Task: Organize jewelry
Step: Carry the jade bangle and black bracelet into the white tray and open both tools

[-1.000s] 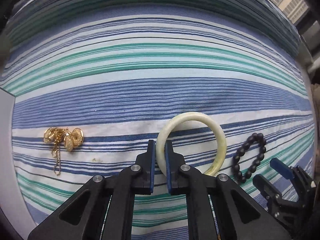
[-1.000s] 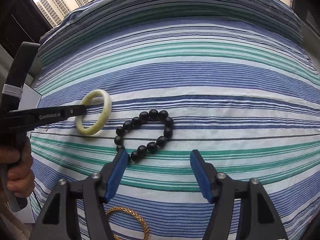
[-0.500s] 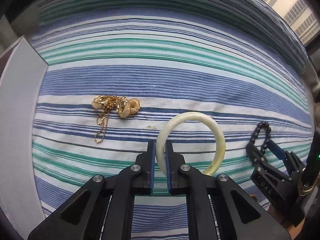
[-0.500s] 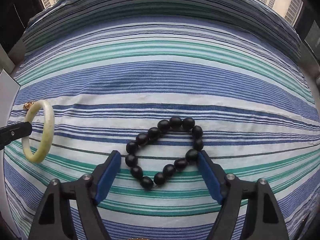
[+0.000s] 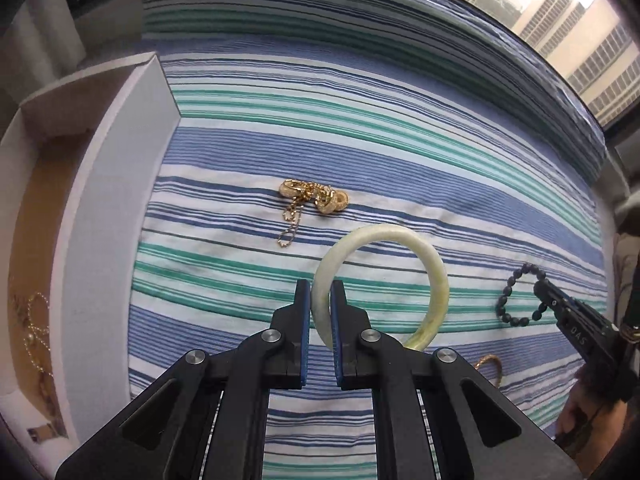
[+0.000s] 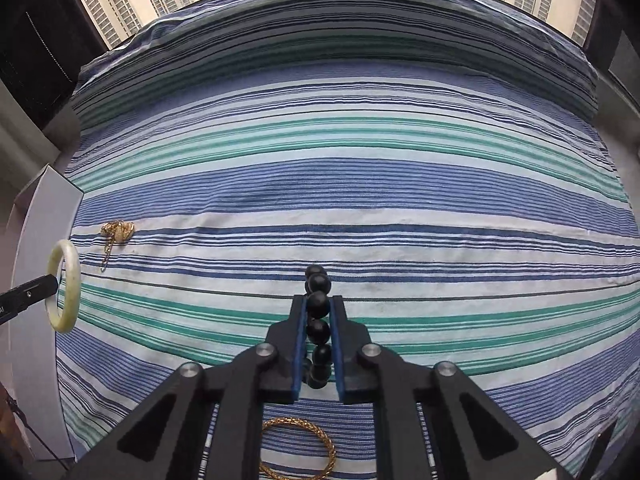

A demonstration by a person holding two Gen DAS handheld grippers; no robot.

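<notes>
My left gripper (image 5: pixel 320 300) is shut on a pale jade bangle (image 5: pixel 424 256) and holds it above the striped cloth, right of the white box (image 5: pixel 120 208). The bangle also shows at the left of the right wrist view (image 6: pixel 66 292). My right gripper (image 6: pixel 318 312) is shut on a black bead bracelet (image 6: pixel 318 304), which stands on edge between the jaws; it also shows in the left wrist view (image 5: pixel 508 296). A gold chain with pendants (image 5: pixel 316 200) lies on the cloth between the box and the bangle.
A gold twisted bangle (image 6: pixel 298 448) lies on the cloth under my right gripper. The white box holds a beaded chain (image 5: pixel 36 336) on its tan floor. The striped cloth (image 6: pixel 360 184) covers the whole surface.
My right gripper has closed on the black bead bracelet, which lay flat between open jaws before. My left gripper has carried the jade bangle left toward the white box.
</notes>
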